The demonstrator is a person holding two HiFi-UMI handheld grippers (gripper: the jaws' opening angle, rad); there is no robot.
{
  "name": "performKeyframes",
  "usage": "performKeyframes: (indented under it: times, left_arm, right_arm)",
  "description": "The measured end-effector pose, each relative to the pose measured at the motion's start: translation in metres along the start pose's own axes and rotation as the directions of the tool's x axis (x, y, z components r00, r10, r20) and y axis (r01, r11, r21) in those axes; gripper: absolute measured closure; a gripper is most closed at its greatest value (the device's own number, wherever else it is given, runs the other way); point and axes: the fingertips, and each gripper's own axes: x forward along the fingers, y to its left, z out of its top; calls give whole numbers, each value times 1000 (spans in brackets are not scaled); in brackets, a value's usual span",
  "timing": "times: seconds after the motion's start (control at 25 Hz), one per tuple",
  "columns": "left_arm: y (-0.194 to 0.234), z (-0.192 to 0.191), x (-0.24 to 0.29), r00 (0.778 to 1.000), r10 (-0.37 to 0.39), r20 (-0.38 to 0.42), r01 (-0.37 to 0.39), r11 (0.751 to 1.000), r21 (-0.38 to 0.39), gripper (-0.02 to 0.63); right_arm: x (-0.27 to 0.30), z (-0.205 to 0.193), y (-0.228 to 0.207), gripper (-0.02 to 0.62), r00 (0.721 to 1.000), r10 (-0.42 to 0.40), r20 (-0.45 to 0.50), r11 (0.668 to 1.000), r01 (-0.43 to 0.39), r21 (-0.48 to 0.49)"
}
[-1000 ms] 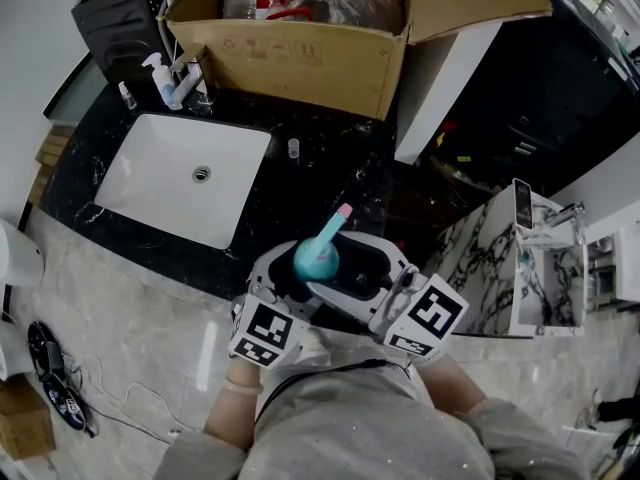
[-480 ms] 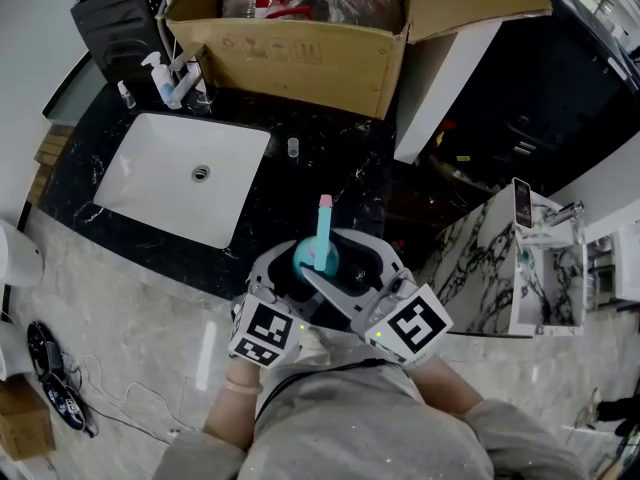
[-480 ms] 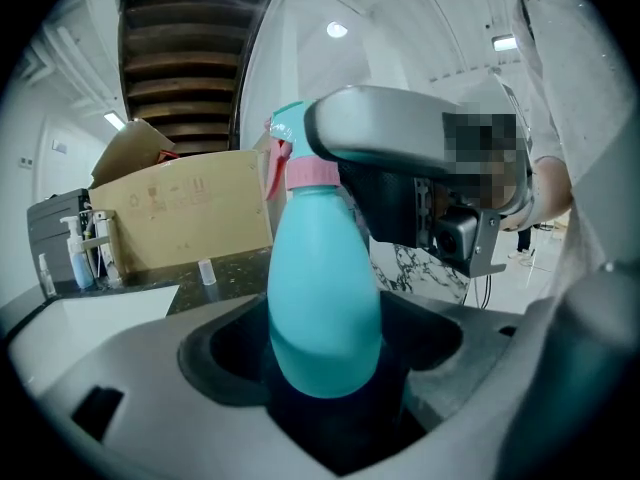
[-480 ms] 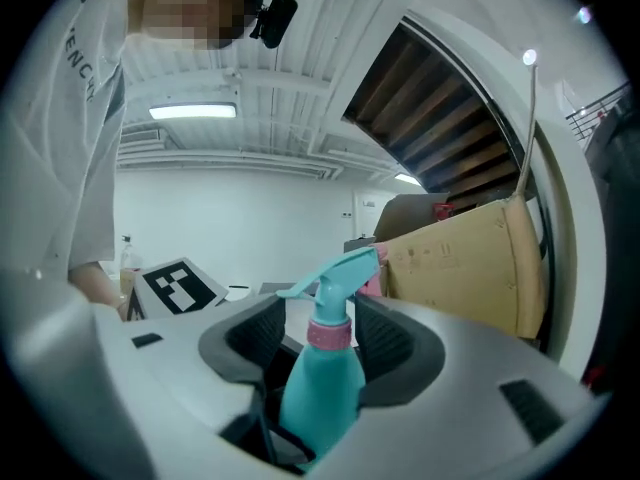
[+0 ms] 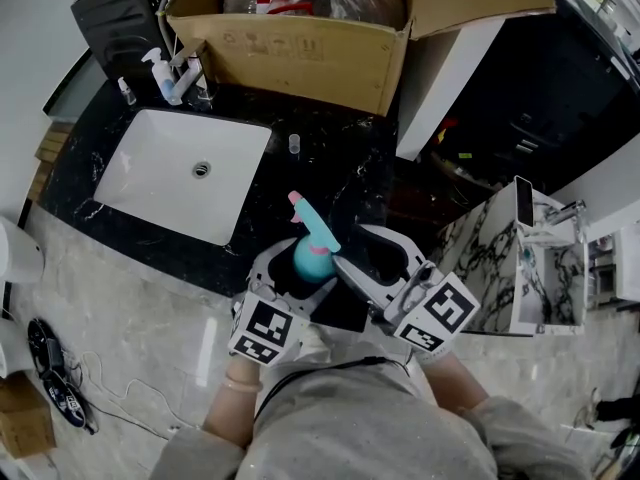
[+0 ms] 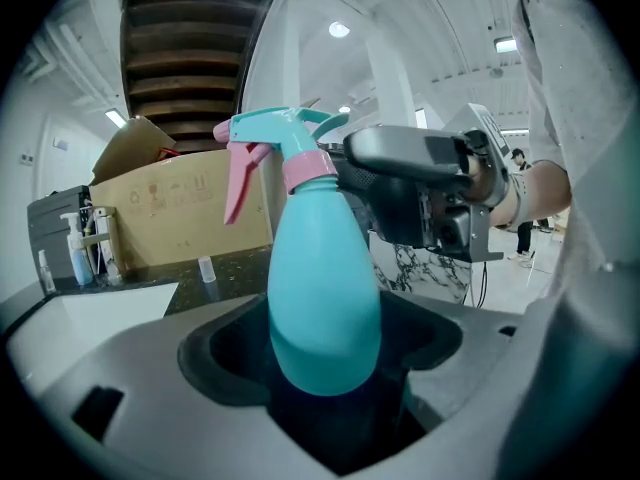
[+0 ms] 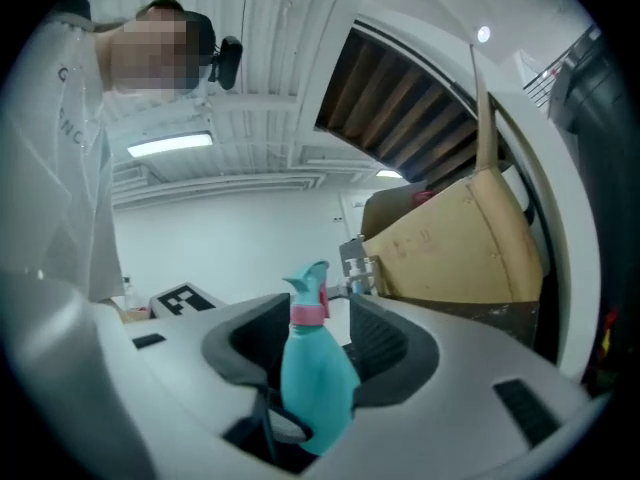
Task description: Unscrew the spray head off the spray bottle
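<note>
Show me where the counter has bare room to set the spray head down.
Bare: the black countertop between the sink and the counter's right end, in front of the cardboard box, save one small clear vial. Crowded: back left corner, round the pump bottle.

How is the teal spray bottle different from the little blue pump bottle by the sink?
The teal plastic spray bottle has a pink trigger; the small blue pump bottle has a white pump. The spray bottle is held off the counter; the pump bottle stands on the black counter. Both are upright.

Grey sweatshirt (image 5: 370, 428), white left gripper (image 5: 300, 273), marker cube (image 5: 265, 330)
</note>
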Motion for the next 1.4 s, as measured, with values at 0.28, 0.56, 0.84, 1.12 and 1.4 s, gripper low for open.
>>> performKeyframes:
  times: [0.28, 0.56, 0.84, 1.12, 1.4]
  left_arm:
    - [1, 0, 0, 1000, 3, -5, -3, 1000, 2, 252]
    - [0, -1, 1, 1000, 2, -9, -2, 1000, 4, 253]
    - [0, -2, 1, 1000, 1, -13, -1, 1000, 5, 253]
    - [0, -3, 1, 1000, 6, -13, -6, 1000, 2, 252]
    - [0, -4, 2, 1000, 7, -18, -7, 1000, -3, 252]
  right_arm:
    - [43, -11, 19, 356, 987, 83, -136, 996, -88, -26]
    - [51, -8, 16, 417, 983, 83, -163, 993, -96, -73]
    - [49, 4, 17, 433, 988, 102, -113, 987, -115, -113]
    - [45, 31, 16, 436, 991, 133, -34, 985, -136, -104]
    - [42, 56, 17, 437, 987, 159, 26, 983, -156, -92]
